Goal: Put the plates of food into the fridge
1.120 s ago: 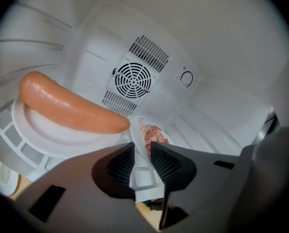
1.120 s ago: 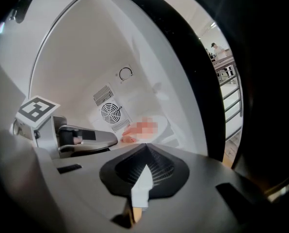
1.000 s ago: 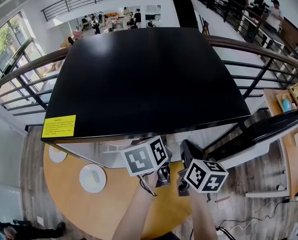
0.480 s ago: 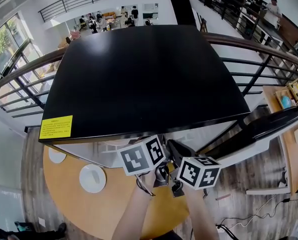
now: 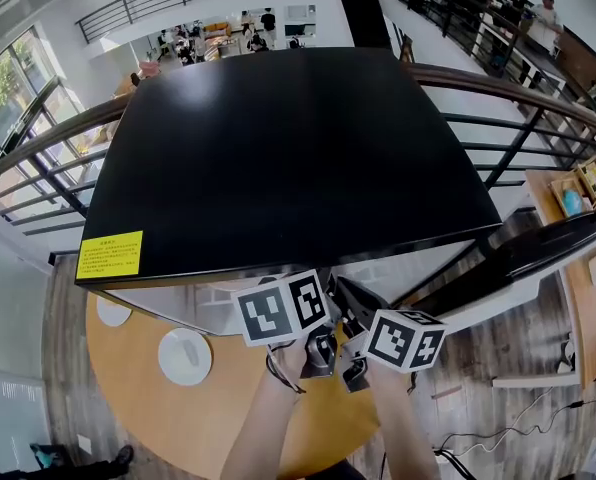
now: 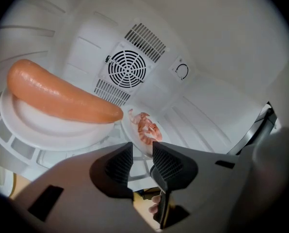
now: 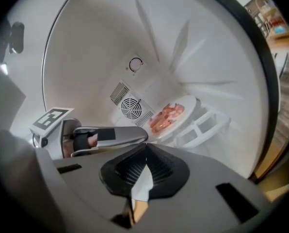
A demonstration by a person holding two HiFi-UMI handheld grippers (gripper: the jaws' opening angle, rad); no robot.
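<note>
Right gripper (image 7: pixel 145 146): am keeping jaws pressed together, nothing in them. Left gripper (image 6: pixel 142 148): jaws have just been opening and are standing apart, gripping nothing. Near rim of small plate (image 6: pixel 133 134) is showing just past tips, pads not pressing it. This plate is carrying shrimps (image 6: pixel 145 126) and resting on white shelf (image 6: pixel 6 130) inside fridge (image 6: pixel 222 47). Just beside it at left, bigger plate (image 6: pixel 47 135) is carrying long sausage (image 6: pixel 62 97). Farther back, round fan grille (image 6: pixel 127 68) is sitting in rear wall.
</note>
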